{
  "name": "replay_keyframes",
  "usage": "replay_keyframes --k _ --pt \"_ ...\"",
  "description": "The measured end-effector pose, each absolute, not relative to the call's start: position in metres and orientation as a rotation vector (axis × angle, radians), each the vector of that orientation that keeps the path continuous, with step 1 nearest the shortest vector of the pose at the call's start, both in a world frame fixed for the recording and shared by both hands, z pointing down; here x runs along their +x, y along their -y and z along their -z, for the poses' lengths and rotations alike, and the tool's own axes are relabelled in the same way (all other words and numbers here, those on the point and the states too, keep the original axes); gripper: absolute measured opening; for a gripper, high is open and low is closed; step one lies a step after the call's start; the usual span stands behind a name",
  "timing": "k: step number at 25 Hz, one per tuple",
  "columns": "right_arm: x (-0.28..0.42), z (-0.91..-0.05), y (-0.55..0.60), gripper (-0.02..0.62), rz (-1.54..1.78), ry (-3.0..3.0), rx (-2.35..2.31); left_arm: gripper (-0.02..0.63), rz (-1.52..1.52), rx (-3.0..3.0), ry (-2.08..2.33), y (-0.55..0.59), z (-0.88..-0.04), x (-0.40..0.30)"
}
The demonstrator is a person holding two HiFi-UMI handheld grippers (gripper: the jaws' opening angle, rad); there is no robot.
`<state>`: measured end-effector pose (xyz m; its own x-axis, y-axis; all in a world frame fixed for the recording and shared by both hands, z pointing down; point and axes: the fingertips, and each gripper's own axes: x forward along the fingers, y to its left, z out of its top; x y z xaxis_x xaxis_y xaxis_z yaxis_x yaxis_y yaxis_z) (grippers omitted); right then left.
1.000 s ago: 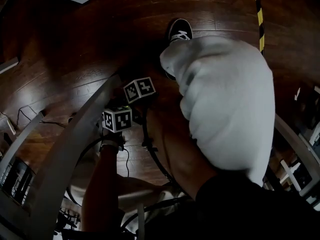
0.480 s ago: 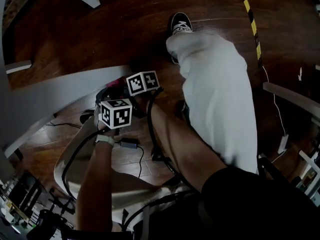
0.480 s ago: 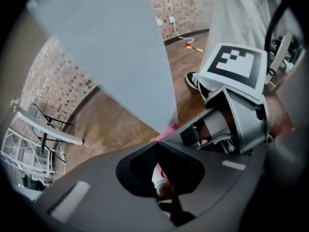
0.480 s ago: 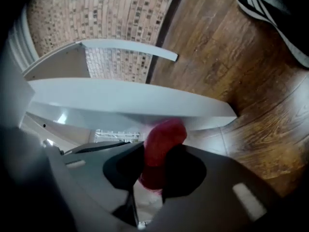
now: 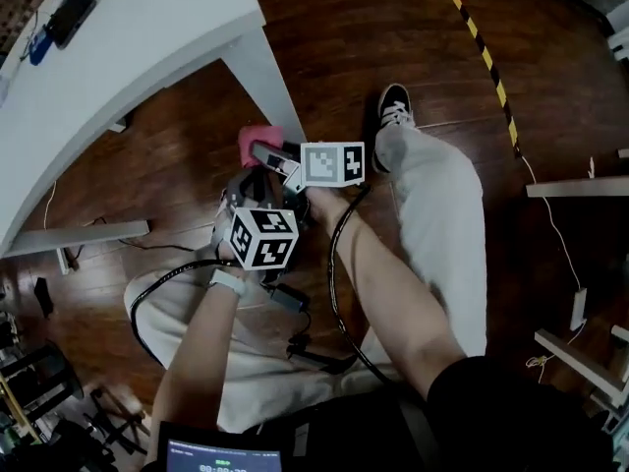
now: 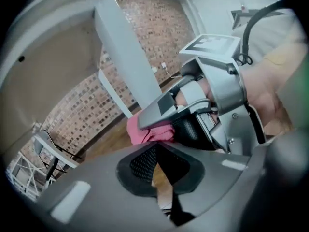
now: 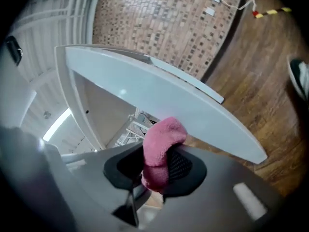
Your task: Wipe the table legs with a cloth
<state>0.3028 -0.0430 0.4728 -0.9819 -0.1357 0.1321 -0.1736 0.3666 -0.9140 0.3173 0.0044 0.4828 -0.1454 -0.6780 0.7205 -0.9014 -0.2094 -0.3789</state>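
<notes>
Dark wood floor [image 5: 413, 28], white table [image 5: 128, 37] up and to the left.

Head view: the table leg [image 5: 263, 82] slants down to the floor. The pink cloth [image 5: 252, 143] sits at the foot of the leg, on its near side. The right gripper [image 5: 267, 152] is nosed in beside that foot. The left gripper [image 5: 241, 195] is just behind it, further from the leg. A black cable [image 5: 339, 264] loops back from the grippers, away from the leg. A shoe [image 5: 394, 106] is planted on the floor to the right of the leg.

Left gripper view: the left gripper [image 6: 157, 166] has its jaws drawn almost together, with only a thin sliver between them and nothing held. The right gripper [image 6: 161, 111] crosses just ahead of it, cloth [image 6: 145, 130] at its tip. The leg [image 6: 128, 57] rises behind, and a brick wall [image 6: 159, 37] lies beyond it.

Right gripper view: the right gripper [image 7: 154, 166] is pinching the cloth [image 7: 161, 144], and a rounded fold bulges out toward the leg [image 7: 193, 110]. I cannot tell whether the cloth touches the leg.

Risks (judgement):
- Only a small bunch of cloth is clamped, so friction while rubbing along the leg could drag it out of the jaws.
- The fold is narrow. If the angle is off, a bare jaw would scrape the leg's paint.
- The grippers are crowded together, so a stroke could knock one against the other.
- The cable could snag on the person's leg.
</notes>
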Motion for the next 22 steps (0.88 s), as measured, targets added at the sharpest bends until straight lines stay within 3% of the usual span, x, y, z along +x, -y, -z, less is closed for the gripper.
replay_keyframes --k 7,13,17,22 --pt "0.356 -0.343 0.063 0.097 -1.469 2.792 0.533 0.002 -1.022 2.227 1.894 0.015 -0.352 0.357" --pt "0.411 -0.224 0.069 0.097 -0.787 2.976 1.044 0.002 -0.780 2.449 1.913 0.004 -0.255 0.379" --pt "0.403 -0.196 0.077 0.098 -0.358 2.857 1.271 0.002 -0.793 2.518 1.900 -0.044 -0.249 0.369" --pt "0.365 -0.182 0.071 0.101 -0.171 2.674 1.507 0.002 -0.915 2.549 1.867 -0.108 -0.269 0.319"
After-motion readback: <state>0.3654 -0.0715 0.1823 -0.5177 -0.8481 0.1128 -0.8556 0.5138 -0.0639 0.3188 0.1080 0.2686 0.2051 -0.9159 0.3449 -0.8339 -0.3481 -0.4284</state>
